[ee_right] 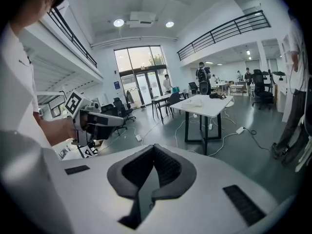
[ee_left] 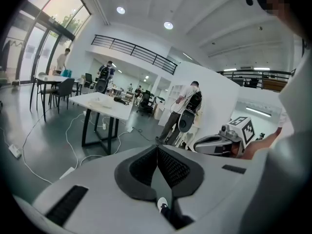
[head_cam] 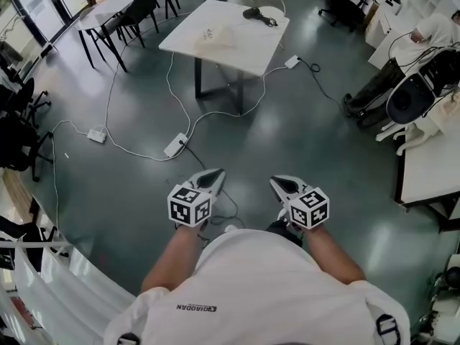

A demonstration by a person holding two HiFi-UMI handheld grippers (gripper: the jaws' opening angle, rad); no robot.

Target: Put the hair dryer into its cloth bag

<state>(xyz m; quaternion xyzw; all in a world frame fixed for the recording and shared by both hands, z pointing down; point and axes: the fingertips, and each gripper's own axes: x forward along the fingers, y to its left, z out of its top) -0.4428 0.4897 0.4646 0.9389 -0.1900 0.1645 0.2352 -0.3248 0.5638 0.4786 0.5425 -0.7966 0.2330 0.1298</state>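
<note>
Left hand-held gripper (head_cam: pixel 214 175) is pinched right together with nothing in it, and the right hand-held gripper (head_cam: pixel 280 184) matches it, jaws closed and empty, both held low in front of the person over the grey floor (head_cam: pixel 330 149). Neither is touching anything. The black hair dryer (head_cam: pixel 251 13) lies well away, near the far edge of the white surface (head_cam: pixel 237 56), with its cord (head_cam: pixel 270 21) curled just beside it. A pale, crumpled thing on that same surface, apart from the dryer, is most likely the cloth bag (head_cam: pixel 218 37). My read is that the dryer is a rigid, smooth plastic shell with some heft, so the handle is the place to clamp, close to the barrel for balance. The bag looks limp, so pinch its hem to hold the mouth open, and mind that trailing cord
</note>
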